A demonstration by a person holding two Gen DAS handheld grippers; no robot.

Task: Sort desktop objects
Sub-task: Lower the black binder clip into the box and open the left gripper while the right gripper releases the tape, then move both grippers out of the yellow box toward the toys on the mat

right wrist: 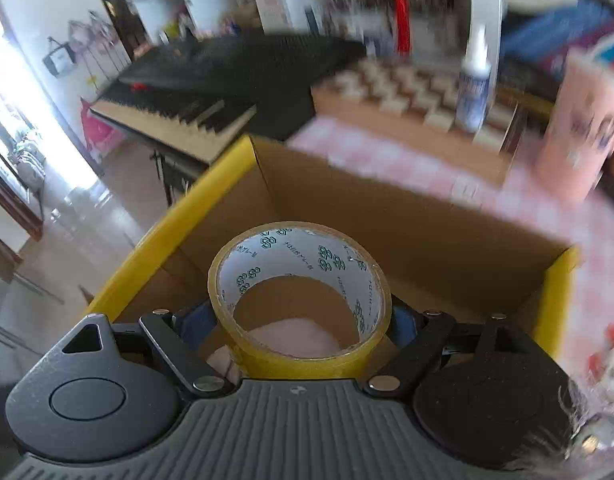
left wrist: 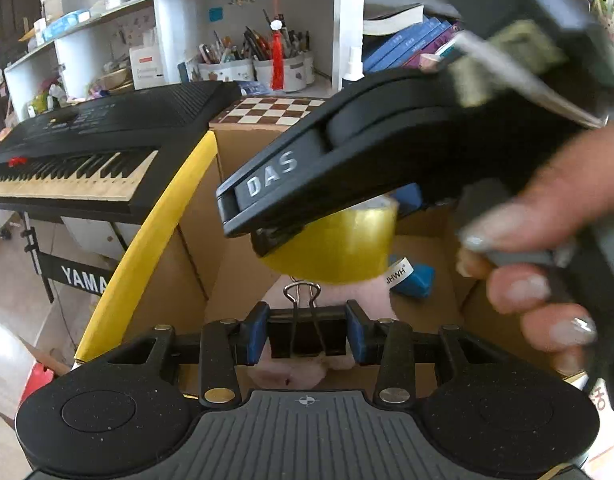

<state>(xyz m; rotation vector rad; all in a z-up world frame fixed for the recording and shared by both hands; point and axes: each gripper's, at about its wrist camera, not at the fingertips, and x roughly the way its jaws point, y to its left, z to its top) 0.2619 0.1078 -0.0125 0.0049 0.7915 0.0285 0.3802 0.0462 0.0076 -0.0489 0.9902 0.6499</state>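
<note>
My left gripper (left wrist: pixel 307 332) is shut on a black binder clip (left wrist: pixel 307 338), pinched between its blue pads (left wrist: pixel 254 332) with the wire handles pointing away. It hangs over an open cardboard box with yellow rim tape (left wrist: pixel 147 232). My right gripper (right wrist: pixel 303 320) is shut on a roll of yellowish packing tape (right wrist: pixel 303 300), lying flat with its hole upward, above the same box (right wrist: pixel 179 216). In the left wrist view a person's hand (left wrist: pixel 547 264) holds that gripper from the right, and the tape roll (left wrist: pixel 339 244) hangs just beyond the clip.
Inside the box lie a pink plush thing (left wrist: pixel 347 294) and a blue item with a white tag (left wrist: pixel 417 280). Behind stand a black keyboard (left wrist: pixel 79 152), a chessboard (left wrist: pixel 275 110) and shelves with pen cups (left wrist: pixel 243 68). A white bottle (right wrist: pixel 473 88) and pink canister (right wrist: pixel 583 128) stand on the checked cloth.
</note>
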